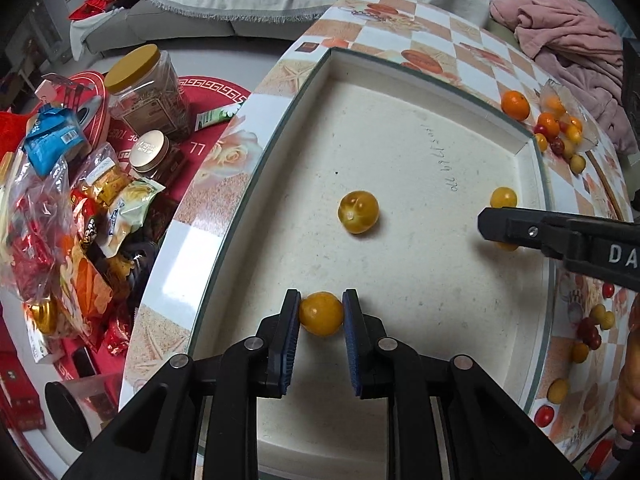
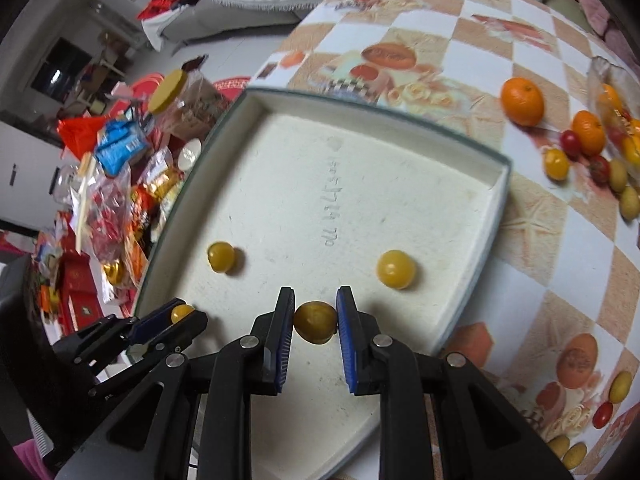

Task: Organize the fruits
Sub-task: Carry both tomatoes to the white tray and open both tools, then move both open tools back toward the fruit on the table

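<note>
A shallow cream tray (image 1: 420, 76) (image 2: 400, 120) lies on the checkered table. My left gripper (image 1: 321, 312) is shut on a yellow cherry tomato (image 1: 321, 314) just over the tray's near left part; it also shows in the right wrist view (image 2: 182, 314). My right gripper (image 2: 315, 322) is shut on another yellow tomato (image 2: 315, 322) over the tray; its fingers (image 1: 520, 230) show in the left wrist view. Two loose yellow tomatoes (image 1: 358, 212) (image 1: 503, 197) lie in the tray, also in the right wrist view (image 2: 221, 257) (image 2: 396, 269).
Oranges (image 2: 522, 102) and several red and yellow small fruits (image 2: 592, 156) lie on the table beyond the tray's right corner, near a clear bag (image 1: 568, 116). More small fruits (image 1: 592, 324) lie at the table's right. Jars (image 1: 148, 88) and snack bags (image 1: 80, 208) crowd the floor left.
</note>
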### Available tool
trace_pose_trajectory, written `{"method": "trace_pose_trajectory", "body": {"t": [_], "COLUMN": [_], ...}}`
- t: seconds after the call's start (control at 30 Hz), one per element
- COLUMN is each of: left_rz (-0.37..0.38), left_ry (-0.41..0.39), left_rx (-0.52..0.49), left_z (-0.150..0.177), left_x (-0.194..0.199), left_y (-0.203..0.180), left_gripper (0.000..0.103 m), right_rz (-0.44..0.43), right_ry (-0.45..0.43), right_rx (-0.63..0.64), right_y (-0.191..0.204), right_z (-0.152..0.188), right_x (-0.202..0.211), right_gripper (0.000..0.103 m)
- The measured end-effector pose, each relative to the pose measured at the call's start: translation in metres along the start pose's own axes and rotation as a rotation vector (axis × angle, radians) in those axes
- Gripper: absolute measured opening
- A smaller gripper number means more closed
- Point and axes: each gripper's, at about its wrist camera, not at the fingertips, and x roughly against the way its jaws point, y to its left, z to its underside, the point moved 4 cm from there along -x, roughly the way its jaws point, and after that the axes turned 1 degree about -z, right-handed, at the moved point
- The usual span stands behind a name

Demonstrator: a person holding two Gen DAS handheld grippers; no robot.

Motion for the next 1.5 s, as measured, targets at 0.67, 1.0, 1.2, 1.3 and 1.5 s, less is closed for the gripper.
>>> {"method": "trace_pose_trajectory", "body": {"t": [0.67,1.0,1.2,1.3,1.5], "left_rz": [-0.024,0.153,0.243,0.272,0.286], "left_ry": [-0.040,-0.065,-0.022,0.010,0.039], "left_rx": [-0.171,-0.429,-0.562,-0.606,-0.681], "left_z": [-0.005,0.007,0.030,0.041,0.056], "left_x": [0.020,0.044,0.039,0.033,0.026], "left_y": [-0.035,-0.147,-0.208,-0.230,-0.254], "left_gripper": [0.071,0.071,0.071,0.071,0.071], "right_rz": [0.039,0.210,0.252,0.251,0.226], "right_ry": [-0.108,-0.134,-0.101,-0.098,-0.101], "right_rx": [-0.143,-0.391,-0.497,-0.528,-0.556], "right_y": [-0.051,-0.153,-0.189,-0.199,-0.211], "right_z": [0.018,0.104,0.151,0.163,0.169], "right_x": [0.055,0.111,0.115,0.116,0.117], "right_gripper": [0.082,0.082,0.082,0.082,0.073]}}
